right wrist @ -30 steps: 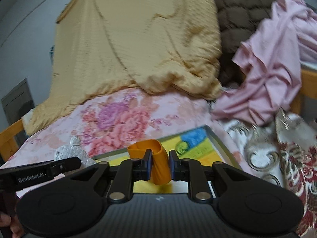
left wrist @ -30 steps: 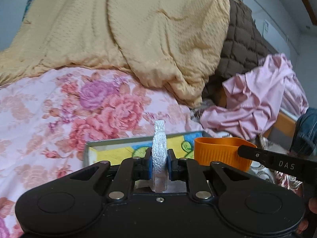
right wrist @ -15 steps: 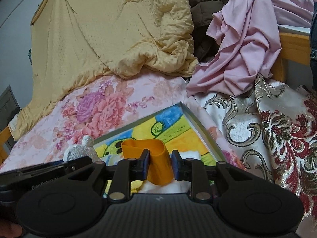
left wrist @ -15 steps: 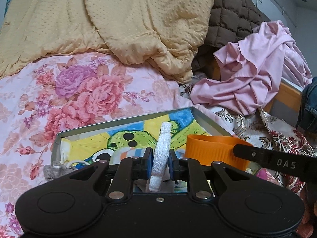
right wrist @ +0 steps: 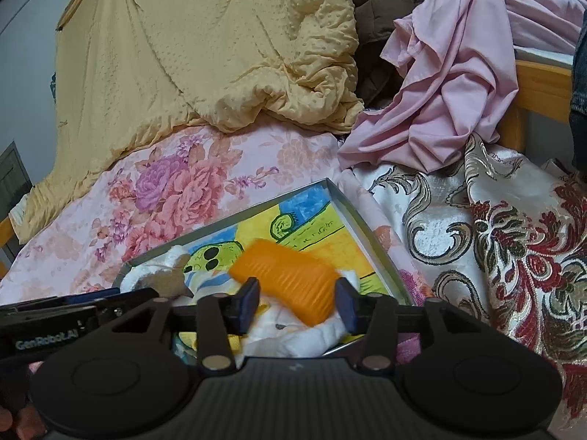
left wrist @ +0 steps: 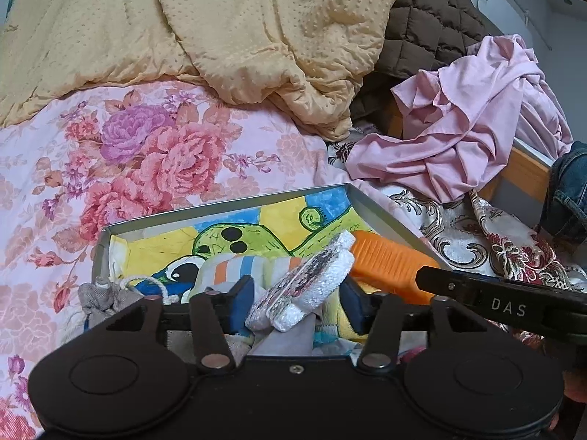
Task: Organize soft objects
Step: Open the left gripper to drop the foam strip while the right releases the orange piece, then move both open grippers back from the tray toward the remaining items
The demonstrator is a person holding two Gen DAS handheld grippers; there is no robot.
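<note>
**Over the tray, both hand-held grippers let go**

Low in the left wrist frame, left hand-held gripper spread, blue pads clear of the white sponge pad; jaws just been opening, sponge pad tilted between them and touching neither pad as far as can be seen. Lying beneath it, a striped cloth and a grey drawstring pouch at the lower left corner of the grey tray. Lining the tray floor, a bright cartoon print in yellow, green and blue. To the right of the sponge pad, an orange ribbed cup on its side, partly behind the dark arm of the other tool, marked DAS.

Low in the right wrist frame, right hand-held gripper likewise spread, jaws just been opening; orange ribbed cup blurred, lying slantwise between the blue pads, gaps showing on both sides. Underneath, white soft cloth in the near part of the tray.

Under the tray, a pink floral bedsheet filling the left and centre. Across the top, a heaped yellow dotted blanket; behind it, upper right, a brown quilted cover. At the right, a crumpled pink garment draped on a wooden bed rail, and below it a red-and-silver brocade cloth. At the far right edge of the left wrist frame, denim.
</note>
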